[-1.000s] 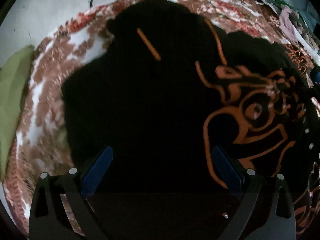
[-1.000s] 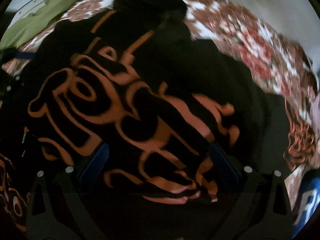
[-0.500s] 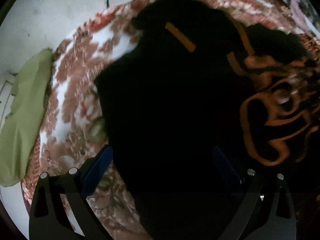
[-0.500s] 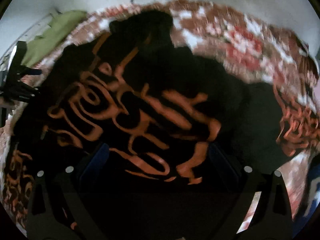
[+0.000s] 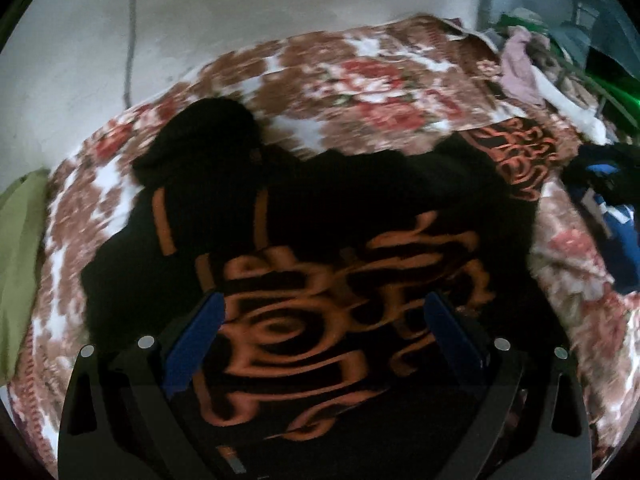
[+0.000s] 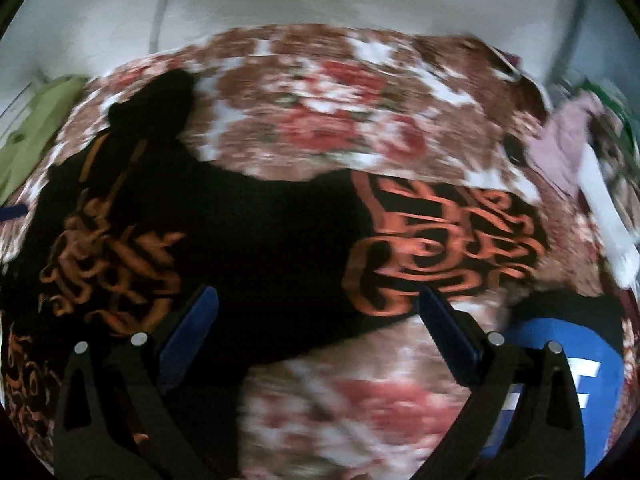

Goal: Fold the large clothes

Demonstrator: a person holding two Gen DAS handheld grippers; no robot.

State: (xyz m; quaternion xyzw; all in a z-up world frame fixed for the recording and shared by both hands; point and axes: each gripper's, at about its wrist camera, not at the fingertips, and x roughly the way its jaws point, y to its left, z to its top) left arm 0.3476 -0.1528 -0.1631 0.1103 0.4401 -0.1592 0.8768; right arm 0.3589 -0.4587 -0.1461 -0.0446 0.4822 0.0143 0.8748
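A large black hoodie with orange graphics (image 5: 320,240) lies spread on a floral blanket (image 5: 380,92); it also shows in the right wrist view (image 6: 260,240). Its hood (image 5: 208,132) points toward the far left, and a printed sleeve (image 6: 448,248) lies out to the right. My left gripper (image 5: 324,320) is open and empty above the chest print. My right gripper (image 6: 318,320) is open and empty above the hoodie's near edge, between body and sleeve.
A green cloth (image 5: 20,264) lies at the left edge of the bed. A blue and black garment (image 6: 560,372) lies at the right. A pile of mixed clothes (image 5: 532,64) sits far right. A white wall (image 5: 280,0) runs behind the bed.
Both views have swung and pulled back: the left one now sits over the chest print, the right one over the near edge by the sleeve. Both grippers stayed open.
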